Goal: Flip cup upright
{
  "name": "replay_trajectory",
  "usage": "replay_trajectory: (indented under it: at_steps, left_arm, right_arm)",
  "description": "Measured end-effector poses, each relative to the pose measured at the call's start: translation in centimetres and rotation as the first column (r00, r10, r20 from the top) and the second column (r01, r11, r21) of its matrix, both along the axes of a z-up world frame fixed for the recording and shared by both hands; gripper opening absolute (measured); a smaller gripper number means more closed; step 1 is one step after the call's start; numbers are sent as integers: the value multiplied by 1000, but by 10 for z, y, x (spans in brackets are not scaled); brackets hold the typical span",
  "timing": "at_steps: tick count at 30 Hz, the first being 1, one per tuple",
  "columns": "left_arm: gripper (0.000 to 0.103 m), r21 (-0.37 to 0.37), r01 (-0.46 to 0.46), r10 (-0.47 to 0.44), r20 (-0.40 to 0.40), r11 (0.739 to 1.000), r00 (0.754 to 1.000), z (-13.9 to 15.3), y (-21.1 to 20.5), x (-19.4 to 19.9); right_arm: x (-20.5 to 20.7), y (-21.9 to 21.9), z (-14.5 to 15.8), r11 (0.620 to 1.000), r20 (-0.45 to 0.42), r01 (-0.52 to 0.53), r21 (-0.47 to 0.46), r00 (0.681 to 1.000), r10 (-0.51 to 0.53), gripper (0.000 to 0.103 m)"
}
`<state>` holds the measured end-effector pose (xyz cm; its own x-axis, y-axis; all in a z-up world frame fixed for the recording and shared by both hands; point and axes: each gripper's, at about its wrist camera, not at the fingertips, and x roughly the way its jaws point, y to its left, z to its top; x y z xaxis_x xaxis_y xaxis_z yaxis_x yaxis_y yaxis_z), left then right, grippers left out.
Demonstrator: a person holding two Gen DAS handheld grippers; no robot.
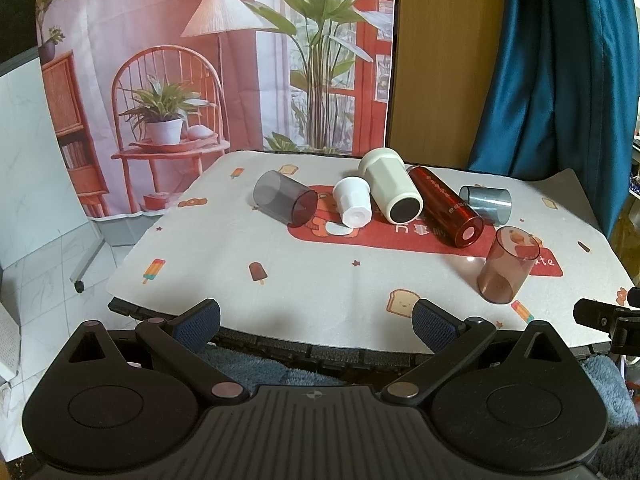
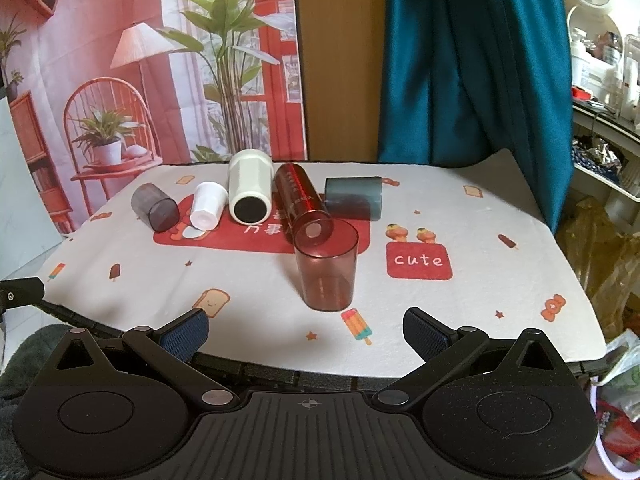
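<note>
A clear brown-red cup (image 1: pixel 507 265) (image 2: pixel 327 266) stands upright, mouth up, near the table's front right. Behind it several cups lie on their sides: a smoky grey cup (image 1: pixel 283 204) (image 2: pixel 155 207), a small white cup (image 1: pixel 353 206) (image 2: pixel 207 204), a large cream cup (image 1: pixel 391 185) (image 2: pixel 250 186), a dark red tall cup (image 1: pixel 445 211) (image 2: pixel 303 201) and a blue-grey cup (image 1: pixel 485 204) (image 2: pixel 353 198). My left gripper (image 1: pixel 316 322) is open and empty at the table's front edge. My right gripper (image 2: pixel 306 334) is open and empty, just in front of the upright cup.
The table has a white cloth (image 1: pixel 320 280) (image 2: pixel 500 272) with cartoon prints. A printed backdrop (image 1: pixel 200 60) hangs behind, a teal curtain (image 2: pixel 472 60) at the right. Shelves with clutter (image 2: pixel 600 60) and bags (image 2: pixel 616 400) stand right of the table.
</note>
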<state>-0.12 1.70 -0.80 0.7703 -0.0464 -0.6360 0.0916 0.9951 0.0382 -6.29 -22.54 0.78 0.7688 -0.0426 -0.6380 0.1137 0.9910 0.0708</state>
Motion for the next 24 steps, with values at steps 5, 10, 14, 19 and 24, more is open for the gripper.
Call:
replay_trajectory:
  at_steps: [5, 10, 14, 19, 24]
  left_arm:
    - [103, -2, -3, 3, -6, 1000, 1000, 0, 0, 1]
    - [103, 2, 0, 0, -7, 1000, 1000, 0, -1, 2]
    - [103, -3, -3, 3, -8, 1000, 1000, 0, 1, 2]
    - [103, -4, -3, 3, -11, 1000, 1000, 0, 1, 2]
    - [103, -4, -3, 3, -11, 1000, 1000, 0, 1, 2]
  right_arm:
    - [0, 0, 0, 1000, -1, 1, 2, 1000, -1, 103]
    - [0, -1, 0, 1000, -2, 4, 6, 1000, -4, 103]
    - [1, -1, 0, 1000, -2, 4, 6, 1000, -3, 103]
    - [1, -2, 0, 1000, -4, 3, 6, 1000, -3, 103]
    - [1, -2, 0, 1000, -3, 3, 7, 1000, -3, 103]
